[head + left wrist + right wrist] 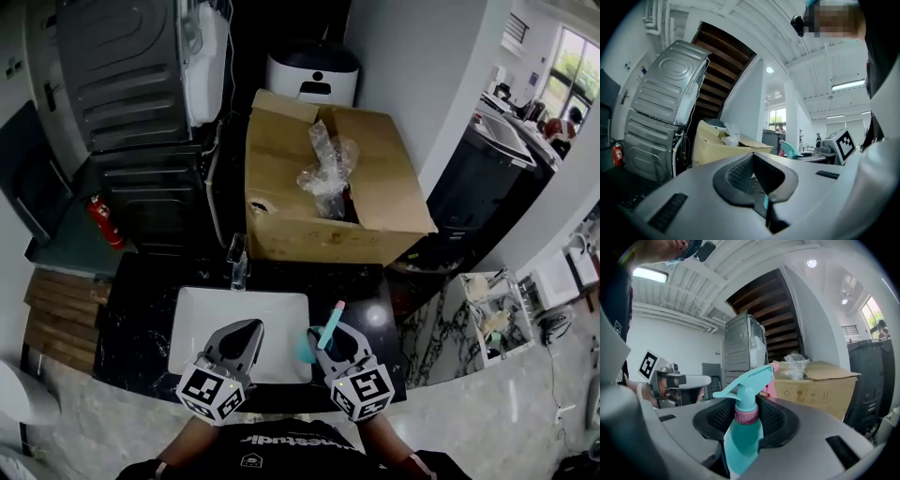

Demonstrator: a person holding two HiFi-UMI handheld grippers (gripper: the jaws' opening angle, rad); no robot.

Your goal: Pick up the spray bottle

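The spray bottle (322, 339) is teal with a pink collar and a pink nozzle tip. My right gripper (329, 335) is shut on it and holds it above the right end of the white sink (202, 314). In the right gripper view the bottle (743, 434) stands upright between the jaws of that gripper (745, 417), clamped just below the collar, trigger head pointing forward. My left gripper (247, 330) hovers beside it over the sink. In the left gripper view its jaws (759, 180) meet with nothing between them, and the bottle's teal head (790, 150) shows off to the right.
A faucet (238, 264) stands behind the sink on the black counter (136, 314). Beyond it sit an open cardboard box (380, 178) holding a plastic bag (326, 169), a grey appliance (131, 84), and a red fire extinguisher (105, 223) at the left.
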